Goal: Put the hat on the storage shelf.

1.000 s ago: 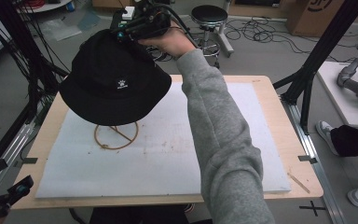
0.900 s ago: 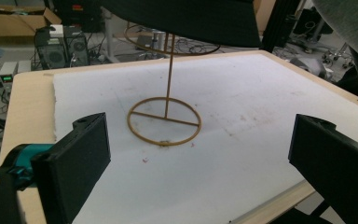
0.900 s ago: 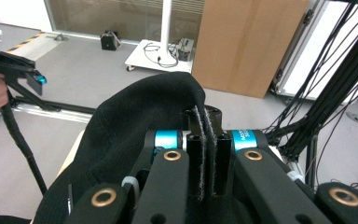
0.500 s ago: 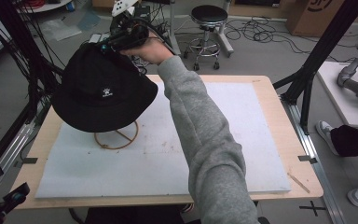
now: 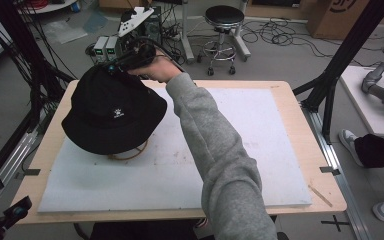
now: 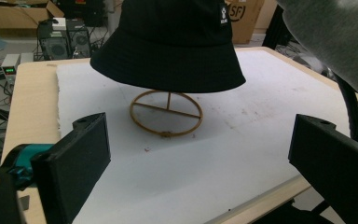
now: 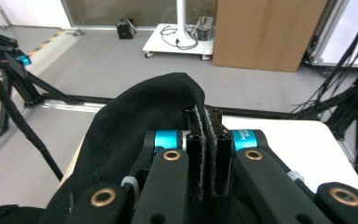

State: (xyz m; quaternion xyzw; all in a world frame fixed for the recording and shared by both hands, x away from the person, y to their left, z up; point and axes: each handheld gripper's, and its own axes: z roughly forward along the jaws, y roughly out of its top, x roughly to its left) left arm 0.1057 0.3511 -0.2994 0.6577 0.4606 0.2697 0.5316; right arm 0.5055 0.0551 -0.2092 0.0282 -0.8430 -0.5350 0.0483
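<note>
- One black bucket hat (image 5: pixel 111 116), with one small white logo on its crown.
- One round wire hat stand (image 6: pixel 167 113) beneath it.
- One white mat (image 5: pixel 240 145) on one wooden table (image 5: pixel 300 130).
- Two hand-held grippers: the right gripper (image 7: pixel 204 122) pinching the hat's cloth, and the left gripper (image 6: pixel 200 163) with its jaws wide apart.
- One grey sleeve (image 5: pixel 215 150).
- One round black stool (image 5: pixel 224 17) on the floor beyond the table.
- Two small grey boxes (image 5: pixel 105 47) side by side on the floor.
</note>
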